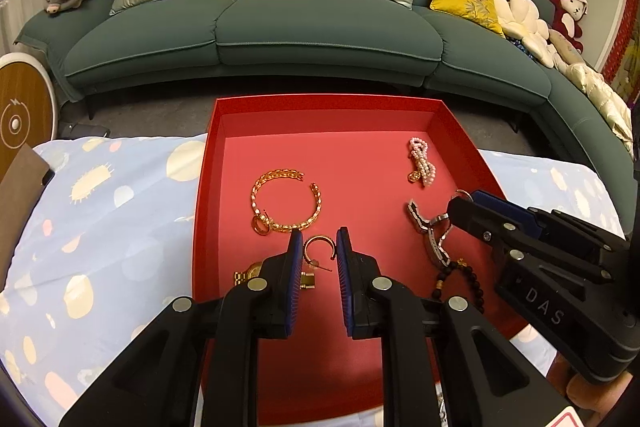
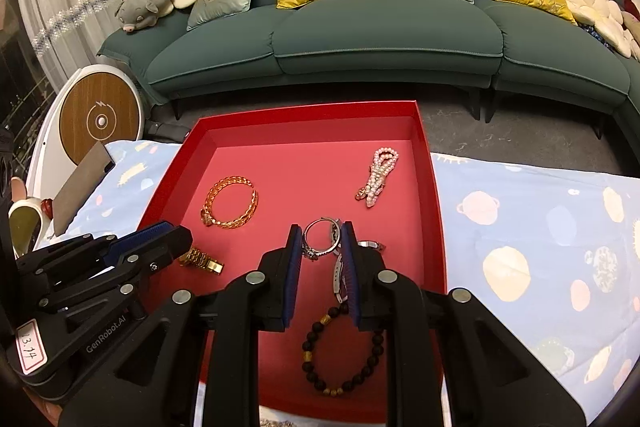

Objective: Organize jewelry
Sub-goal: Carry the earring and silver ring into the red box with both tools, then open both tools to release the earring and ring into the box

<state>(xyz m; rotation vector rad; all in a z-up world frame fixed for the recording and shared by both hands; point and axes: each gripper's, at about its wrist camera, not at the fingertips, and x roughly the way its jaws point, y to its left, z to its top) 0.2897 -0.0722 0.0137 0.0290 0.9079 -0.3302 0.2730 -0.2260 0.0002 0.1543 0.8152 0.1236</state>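
A red tray (image 1: 208,163) (image 2: 436,195) holds the jewelry. My left gripper (image 1: 319,241) is shut on a gold hoop earring (image 1: 319,245), pinched between its blue pads. My right gripper (image 2: 322,239) is shut on a silver ring (image 2: 320,237); it also shows in the left wrist view (image 1: 464,201). In the tray lie a gold chain bracelet (image 1: 286,201) (image 2: 230,203), a pink pearl piece (image 1: 421,161) (image 2: 378,179), a gold watch (image 2: 200,261) (image 1: 250,273), a silver watch (image 1: 434,241) (image 2: 338,277) and a dark bead bracelet (image 2: 340,351) (image 1: 460,281).
The tray rests on a pale blue patterned cloth (image 1: 100,227) (image 2: 540,247). A teal sofa (image 1: 320,35) with cushions stands behind. A round wooden-faced device (image 2: 100,115) and a brown card (image 2: 78,187) are at the left.
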